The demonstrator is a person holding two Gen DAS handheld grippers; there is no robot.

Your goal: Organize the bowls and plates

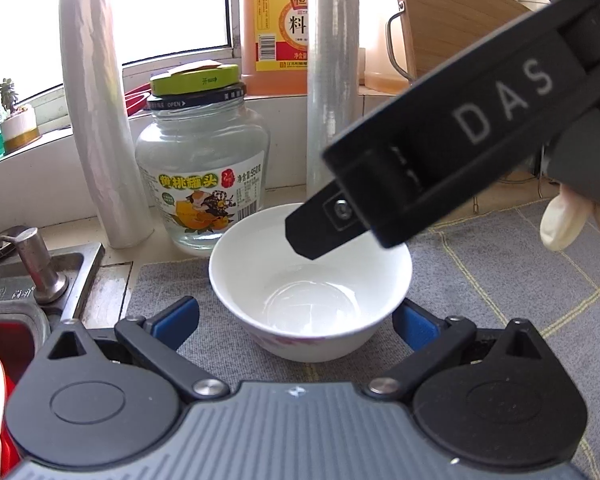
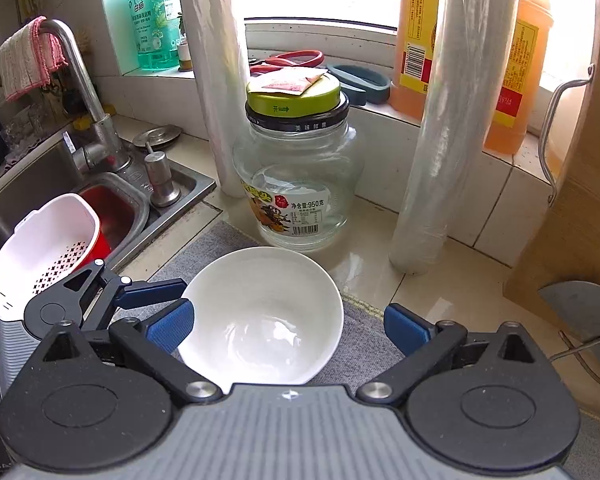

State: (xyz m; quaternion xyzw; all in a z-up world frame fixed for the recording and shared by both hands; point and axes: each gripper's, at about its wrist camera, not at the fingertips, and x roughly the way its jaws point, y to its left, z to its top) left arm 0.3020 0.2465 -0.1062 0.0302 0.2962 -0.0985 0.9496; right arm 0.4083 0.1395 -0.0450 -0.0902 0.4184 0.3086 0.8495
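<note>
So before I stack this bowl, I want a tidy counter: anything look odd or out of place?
A small paper packet lies loose on the glass jar, whose lid sits askew. The counter behind the white bowl looks wet.

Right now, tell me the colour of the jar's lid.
Yellow-green lid over a black ring; clearest in the right wrist view.

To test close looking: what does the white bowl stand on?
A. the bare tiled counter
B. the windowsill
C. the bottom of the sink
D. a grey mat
D: the bowl stands on the grey mat beside the sink, in front of the jar.
</note>
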